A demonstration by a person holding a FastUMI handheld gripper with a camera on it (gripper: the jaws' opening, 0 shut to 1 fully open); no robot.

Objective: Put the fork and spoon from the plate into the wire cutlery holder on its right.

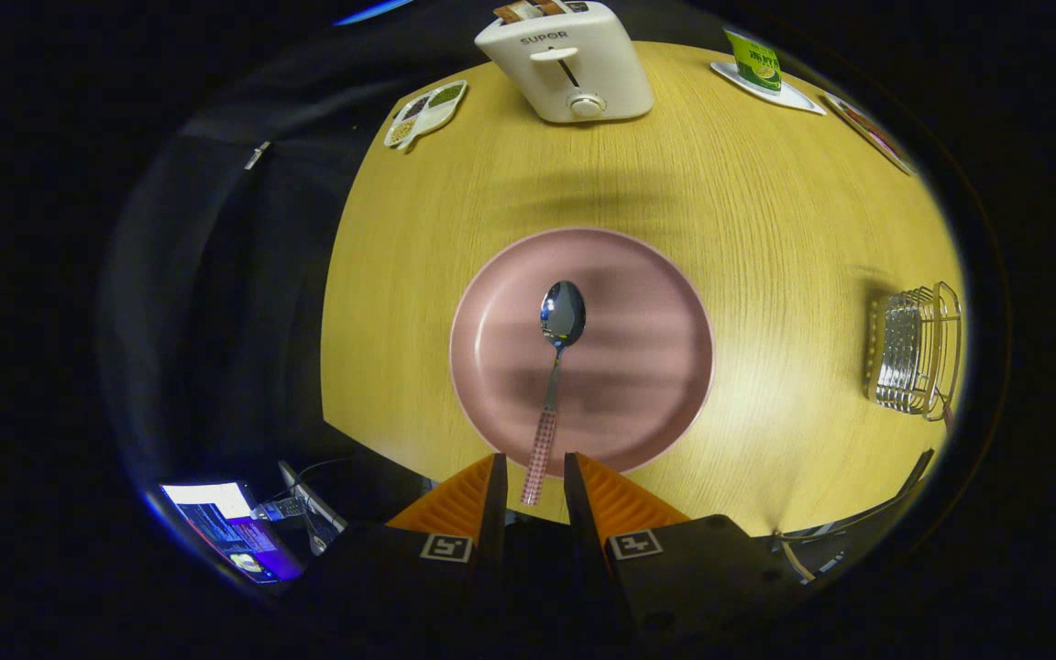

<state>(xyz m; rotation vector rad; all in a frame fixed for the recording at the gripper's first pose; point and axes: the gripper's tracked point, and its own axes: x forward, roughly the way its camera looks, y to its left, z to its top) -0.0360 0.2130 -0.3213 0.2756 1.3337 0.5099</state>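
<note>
A metal spoon with a checked handle lies on the pink plate in the middle of the wooden table. Its bowl points away from me and its handle reaches over the plate's near rim. The handle's end sits in the gap between my fingers, with space showing on both sides of it. My gripper is open and hangs above the near rim. The wire cutlery holder stands to the right of the plate, well beyond my right finger. A thin pinkish tip pokes out at its near corner.
A white toaster stands at the table's far edge. A small divided dish lies to its left, and a green carton on a white tray to its right. A lit screen is below the table's left edge.
</note>
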